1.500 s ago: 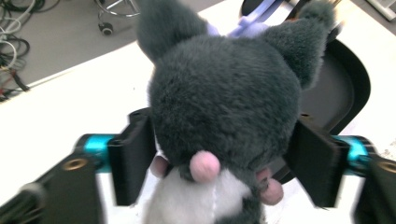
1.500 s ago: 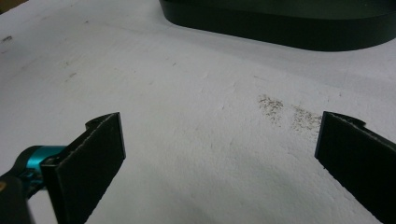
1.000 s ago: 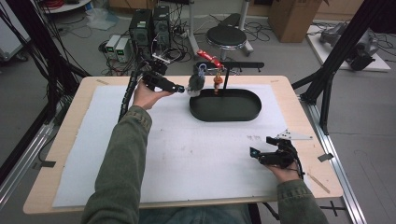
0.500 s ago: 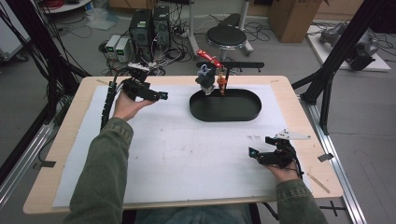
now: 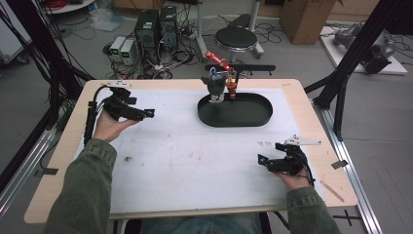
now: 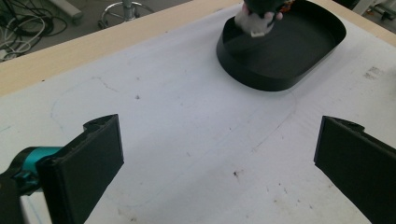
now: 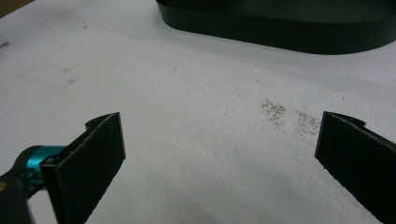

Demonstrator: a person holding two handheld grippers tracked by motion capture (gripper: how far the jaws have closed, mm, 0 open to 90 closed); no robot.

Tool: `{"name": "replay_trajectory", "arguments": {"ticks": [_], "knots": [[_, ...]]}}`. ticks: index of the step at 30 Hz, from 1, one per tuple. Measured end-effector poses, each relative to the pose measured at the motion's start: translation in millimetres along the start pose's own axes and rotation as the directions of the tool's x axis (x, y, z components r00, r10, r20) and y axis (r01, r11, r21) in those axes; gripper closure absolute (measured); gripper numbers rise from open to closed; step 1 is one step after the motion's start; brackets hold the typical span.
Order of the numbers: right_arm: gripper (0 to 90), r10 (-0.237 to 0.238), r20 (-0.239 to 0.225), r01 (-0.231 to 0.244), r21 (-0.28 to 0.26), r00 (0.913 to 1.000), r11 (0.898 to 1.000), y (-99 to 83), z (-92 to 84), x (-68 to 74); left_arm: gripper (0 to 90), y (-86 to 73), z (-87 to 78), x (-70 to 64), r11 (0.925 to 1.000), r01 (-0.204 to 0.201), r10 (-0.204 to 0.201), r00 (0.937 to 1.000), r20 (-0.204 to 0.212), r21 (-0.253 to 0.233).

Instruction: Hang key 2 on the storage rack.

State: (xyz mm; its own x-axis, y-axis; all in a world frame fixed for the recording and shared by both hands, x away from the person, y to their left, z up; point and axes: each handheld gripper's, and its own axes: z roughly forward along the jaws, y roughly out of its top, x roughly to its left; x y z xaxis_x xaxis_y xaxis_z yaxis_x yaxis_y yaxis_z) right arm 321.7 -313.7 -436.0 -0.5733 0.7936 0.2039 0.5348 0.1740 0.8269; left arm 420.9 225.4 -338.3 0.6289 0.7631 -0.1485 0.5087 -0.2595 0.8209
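A black oval tray lies at the back centre of the white sheet. At its far left end stands a dark grey and white object, with a small orange piece beside it. My left gripper hovers at the table's left, well apart from the tray, open and empty. In the left gripper view its jaws stand wide apart, with the tray and the white-bottomed object ahead. My right gripper rests near the front right, open, empty. In the right gripper view the tray wall lies ahead.
A white sheet covers most of the wooden table. A red clamp and a black bar stand at the far edge behind the tray. Dark specks mark the sheet near my right gripper.
My left gripper has drawn back from the dark object at the tray's end, leftward and toward the person, leaving the object in the tray. The right gripper has not moved.
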Motion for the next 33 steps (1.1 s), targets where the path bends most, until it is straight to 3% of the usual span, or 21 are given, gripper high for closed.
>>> {"name": "replay_trajectory", "arguments": {"ticks": [4, 13, 21, 31, 33], "knots": [[0.8, -0.010, -0.001, 0.010, 0.001, 1.0000, 1.000, 0.0, 1.1, -0.2, 1.7, -9.1, -8.1, -1.5, 0.9998, -0.005, 0.005, 1.0000, -0.004, -0.020], [0.8, -0.010, -0.002, 0.010, 0.001, 1.0000, 1.000, 0.0, 0.6, 0.4, 1.7, -29.4, -26.0, -3.3, 0.9998, -0.009, 0.009, 0.9997, -0.024, -0.018], [0.8, -0.007, -0.006, 0.007, 0.000, 1.0000, 1.000, -0.2, 0.4, 0.6, 1.7, -51.6, -38.2, -1.0, 0.9990, 0.014, -0.015, 0.9994, -0.032, -0.043], [0.9, -0.003, -0.011, 0.003, -0.001, 0.9999, 1.000, -0.7, 0.0, 0.2, 1.7, -79.0, -46.6, 1.8, 0.9989, 0.039, -0.042, 0.9957, -0.083, -0.027], [0.8, -0.006, -0.010, 0.006, -0.003, 0.9999, 1.000, -0.7, 0.2, -0.1, 1.7, -85.7, -47.6, 1.0, 0.9994, 0.030, -0.031, 0.9955, -0.089, -0.018]]}}
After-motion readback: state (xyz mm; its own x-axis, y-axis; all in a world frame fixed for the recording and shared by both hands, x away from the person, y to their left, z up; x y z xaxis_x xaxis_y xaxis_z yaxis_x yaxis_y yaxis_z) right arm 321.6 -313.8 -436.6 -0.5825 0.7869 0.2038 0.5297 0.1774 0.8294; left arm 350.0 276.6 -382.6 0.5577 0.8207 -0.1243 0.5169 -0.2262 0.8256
